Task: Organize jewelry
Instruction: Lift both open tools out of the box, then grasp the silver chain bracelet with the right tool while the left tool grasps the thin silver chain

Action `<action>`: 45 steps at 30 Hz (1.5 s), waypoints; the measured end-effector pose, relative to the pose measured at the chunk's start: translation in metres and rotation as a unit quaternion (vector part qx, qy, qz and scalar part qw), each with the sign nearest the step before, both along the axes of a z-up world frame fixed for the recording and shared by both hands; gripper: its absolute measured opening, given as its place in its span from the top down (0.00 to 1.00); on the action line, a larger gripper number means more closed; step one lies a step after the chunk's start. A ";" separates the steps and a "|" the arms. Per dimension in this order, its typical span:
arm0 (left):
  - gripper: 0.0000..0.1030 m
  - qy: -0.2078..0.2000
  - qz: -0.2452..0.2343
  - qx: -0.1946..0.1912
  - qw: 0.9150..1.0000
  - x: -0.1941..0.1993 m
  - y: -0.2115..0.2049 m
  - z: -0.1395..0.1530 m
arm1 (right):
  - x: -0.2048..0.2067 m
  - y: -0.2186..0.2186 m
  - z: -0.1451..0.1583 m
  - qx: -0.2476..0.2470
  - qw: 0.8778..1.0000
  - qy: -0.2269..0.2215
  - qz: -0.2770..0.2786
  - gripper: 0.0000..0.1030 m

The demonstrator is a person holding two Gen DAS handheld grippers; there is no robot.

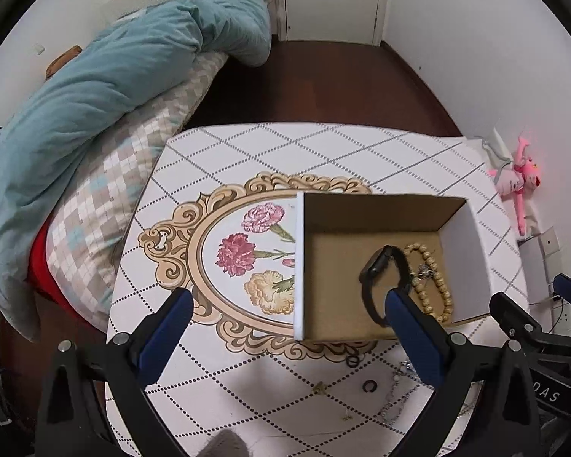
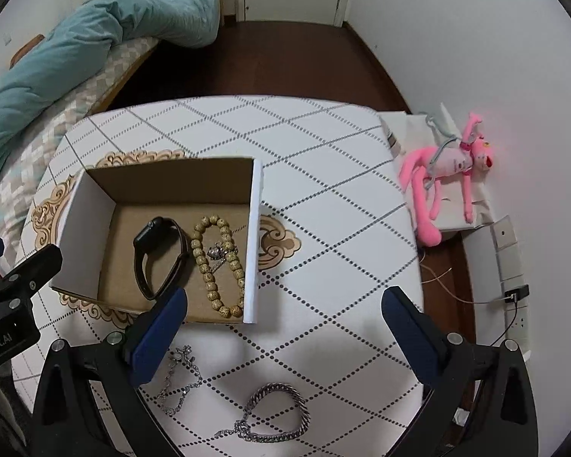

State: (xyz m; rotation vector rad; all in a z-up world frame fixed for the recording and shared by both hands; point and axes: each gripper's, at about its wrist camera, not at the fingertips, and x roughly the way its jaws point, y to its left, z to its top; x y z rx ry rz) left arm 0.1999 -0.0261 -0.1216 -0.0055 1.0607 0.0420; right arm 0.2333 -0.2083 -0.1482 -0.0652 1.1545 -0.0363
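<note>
An open cardboard box point(image 2: 179, 186) point(image 1: 380, 213) stands on the patterned table. Inside lie a black smartwatch point(image 2: 158, 257) point(image 1: 377, 270), a tan bead bracelet point(image 2: 217, 262) point(image 1: 434, 282) and a small silver piece point(image 2: 217, 251). On the table in front of the box lie a thick silver chain bracelet point(image 2: 278, 411) and a thin silver chain point(image 2: 181, 381). Small black rings point(image 1: 353, 361) and a tiny gold piece point(image 1: 319, 388) lie near the left gripper. My left gripper point(image 1: 289, 297) is open and empty, left of the box front. My right gripper point(image 2: 285, 297) is open and empty above the chains.
The table point(image 2: 323, 198) has a white diamond-pattern cover with a floral medallion point(image 1: 247, 251). A bed with a teal duvet point(image 1: 114, 76) lies to the left. A pink plush toy point(image 2: 449, 175) and wall sockets point(image 2: 514, 297) are at the right.
</note>
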 end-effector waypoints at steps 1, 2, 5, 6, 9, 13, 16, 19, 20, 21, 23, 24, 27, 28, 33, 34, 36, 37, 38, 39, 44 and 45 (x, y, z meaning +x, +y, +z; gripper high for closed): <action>0.00 -0.006 -0.002 -0.001 1.000 -0.004 -0.001 0.006 | -0.004 0.000 0.005 0.000 1.000 -0.007 0.000 0.00; 0.00 -0.010 -0.003 -0.002 1.000 -0.005 -0.002 0.009 | -0.006 0.001 0.011 -0.002 1.000 -0.013 -0.001 0.00; 0.00 -0.023 -0.005 -0.004 1.000 -0.015 -0.004 0.023 | -0.017 0.000 0.028 -0.004 0.999 -0.035 -0.004 0.00; 0.00 -0.029 -0.007 -0.005 1.000 -0.020 -0.005 0.029 | -0.021 -0.001 0.034 -0.001 0.999 -0.040 -0.005 0.00; 0.00 -0.041 -0.009 -0.007 0.999 -0.029 -0.006 0.040 | -0.032 -0.002 0.051 -0.001 0.998 -0.059 -0.010 0.00; 0.00 -0.053 -0.012 -0.011 0.998 -0.042 -0.005 0.055 | -0.048 -0.006 0.070 0.002 0.997 -0.081 -0.017 0.00; 0.00 -0.062 -0.012 -0.017 0.998 -0.051 -0.005 0.066 | -0.060 -0.008 0.084 0.006 0.995 -0.097 -0.021 0.00; 0.00 -0.067 -0.012 -0.022 0.997 -0.058 -0.004 0.073 | -0.071 -0.010 0.097 0.015 0.994 -0.110 -0.025 0.00; 0.00 -0.068 -0.012 -0.023 0.997 -0.060 -0.004 0.075 | -0.076 -0.011 0.101 0.020 0.993 -0.114 -0.026 0.00; 0.00 -0.068 -0.009 -0.021 0.997 -0.062 -0.004 0.075 | -0.079 -0.011 0.104 0.023 0.993 -0.116 -0.026 0.00; 0.00 -0.070 -0.007 -0.014 0.997 -0.065 -0.004 0.075 | -0.085 -0.013 0.106 0.035 0.992 -0.116 -0.029 0.00; 0.00 -0.072 -0.008 -0.011 0.997 -0.067 -0.005 0.074 | -0.087 -0.014 0.106 0.039 0.992 -0.113 -0.030 0.00; 0.00 -0.065 -0.011 -0.007 0.998 -0.072 -0.003 0.063 | -0.093 -0.018 0.090 0.043 0.994 -0.088 -0.037 0.00; 0.00 -0.057 -0.011 -0.002 0.998 -0.073 -0.002 0.054 | -0.094 -0.020 0.082 0.044 0.995 -0.078 -0.041 0.00; 0.00 -0.009 -0.008 0.007 1.000 -0.078 0.002 0.013 | -0.099 -0.038 0.024 0.052 0.996 -0.013 -0.072 0.00; 0.00 0.005 -0.007 0.013 1.000 -0.079 0.004 0.000 | -0.099 -0.041 0.015 0.053 0.996 -0.003 -0.074 0.00; 0.00 0.022 -0.004 0.025 0.999 -0.082 0.007 -0.019 | -0.102 -0.048 -0.013 0.060 0.994 0.024 -0.086 0.00; 0.00 0.033 -0.003 0.028 0.999 -0.083 0.008 -0.028 | -0.103 -0.050 -0.025 0.060 0.994 0.033 -0.088 0.00; 0.00 0.040 -0.003 0.029 0.999 -0.085 0.008 -0.033 | -0.103 -0.052 -0.035 0.058 0.993 0.043 -0.091 0.01; 0.00 0.051 -0.003 0.031 0.998 -0.086 0.009 -0.043 | -0.104 -0.053 -0.045 0.059 0.993 0.051 -0.092 0.02; 0.00 0.078 0.000 0.037 0.996 -0.091 0.010 -0.073 | -0.104 -0.055 -0.082 0.065 0.990 0.084 -0.092 0.22; 0.00 0.082 0.000 0.037 0.996 -0.091 0.009 -0.077 | -0.104 -0.054 -0.087 0.065 0.990 0.089 -0.089 0.32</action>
